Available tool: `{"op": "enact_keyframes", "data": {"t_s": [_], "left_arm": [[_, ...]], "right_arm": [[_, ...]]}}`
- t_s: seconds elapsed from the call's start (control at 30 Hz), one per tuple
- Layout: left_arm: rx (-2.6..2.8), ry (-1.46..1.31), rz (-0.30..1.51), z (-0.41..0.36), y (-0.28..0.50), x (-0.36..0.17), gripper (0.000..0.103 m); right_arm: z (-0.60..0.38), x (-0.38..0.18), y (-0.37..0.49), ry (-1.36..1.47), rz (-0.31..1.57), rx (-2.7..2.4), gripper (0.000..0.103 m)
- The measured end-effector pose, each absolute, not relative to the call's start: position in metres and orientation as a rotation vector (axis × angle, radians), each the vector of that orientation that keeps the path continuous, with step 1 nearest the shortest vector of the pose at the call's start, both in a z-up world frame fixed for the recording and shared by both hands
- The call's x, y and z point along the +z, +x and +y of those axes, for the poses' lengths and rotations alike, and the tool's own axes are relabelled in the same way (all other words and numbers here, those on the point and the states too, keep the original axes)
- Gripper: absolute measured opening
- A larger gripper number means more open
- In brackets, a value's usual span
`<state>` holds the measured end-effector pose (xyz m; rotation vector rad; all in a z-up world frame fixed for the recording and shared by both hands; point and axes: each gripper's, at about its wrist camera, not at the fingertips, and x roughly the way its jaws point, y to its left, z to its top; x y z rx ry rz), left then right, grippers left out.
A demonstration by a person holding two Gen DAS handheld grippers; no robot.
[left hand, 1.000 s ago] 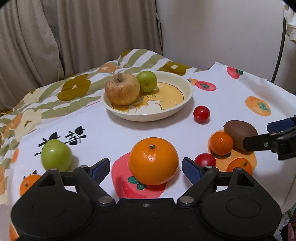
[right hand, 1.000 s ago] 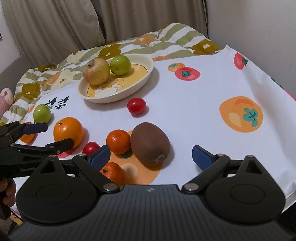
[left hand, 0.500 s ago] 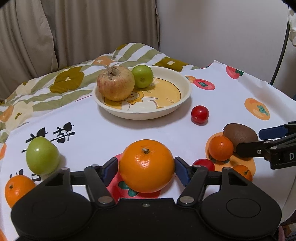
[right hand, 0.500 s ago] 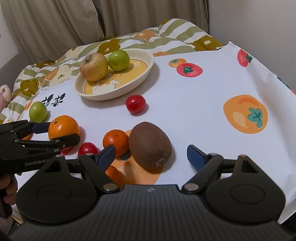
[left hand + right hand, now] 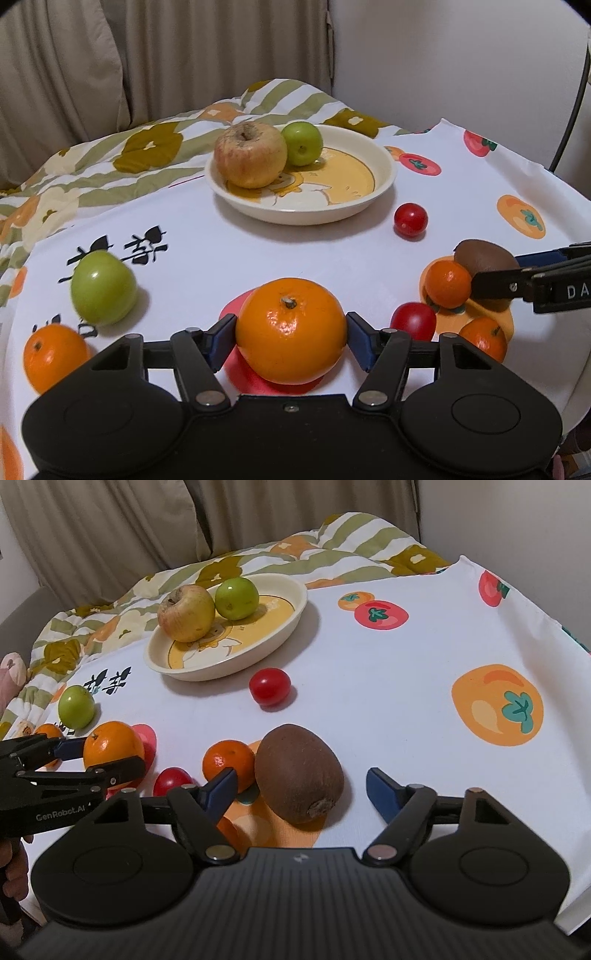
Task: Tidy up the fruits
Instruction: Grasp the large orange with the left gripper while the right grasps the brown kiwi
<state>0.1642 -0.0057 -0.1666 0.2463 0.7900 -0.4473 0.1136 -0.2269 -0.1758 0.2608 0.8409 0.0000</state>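
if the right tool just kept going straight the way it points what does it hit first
Most likely the kiwi, which lies on the cloth between the right tool's blue pads, nearer the left one; its jaws have just been closing, not yet gripping. The small mandarin sits just left of that line.

Left gripper [image 5: 291,338] body: black plastic shell, showing two round raised discs and a small centre screw.
Left gripper fingers [image 5: 221,338]: black linkage arms with silver pivot screws, ending in blue pads.
Left gripper marking: white "GenRobot.AI" lettering is showing on its side.
Right gripper [image 5: 299,790] body: black, ribbed across the middle, a small pale logo sitting between two round discs.
Right gripper fingers [image 5: 384,794]: black arms, silver and copper-toned rivets, blue pads.
Right gripper marking: white letters "DA" are showing.
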Motion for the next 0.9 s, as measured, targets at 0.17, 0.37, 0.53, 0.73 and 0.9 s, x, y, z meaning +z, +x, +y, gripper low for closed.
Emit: {"op": "enact_keyframes", "data": {"t_s": [0.17,0.37,0.53,0.73,0.9], "left_arm": [[-0.423,0.233,0.801,0.002,0.157,-0.166,0.067],[-0.401,0.213,0.818,0.009,0.151,-0.164,0.067],[-0.39,0.194,0.833,0.013,0.147,-0.162,0.067],[-0.386,0.189,0.839,0.015,0.143,-0.161,0.067],[-0.38,0.18,0.839,0.016,0.142,-0.161,0.067]], "right_arm": [[-0.226,-0.175,0.113,0.248,0.834,0.026,0.084],[-0.23,-0.177,0.114,0.248,0.804,0.087,0.083],[-0.236,-0.179,0.116,0.253,0.792,0.129,0.081],[-0.24,-0.182,0.113,0.231,0.79,0.175,0.079],[-0.242,-0.183,0.111,0.223,0.787,0.196,0.075]]}}
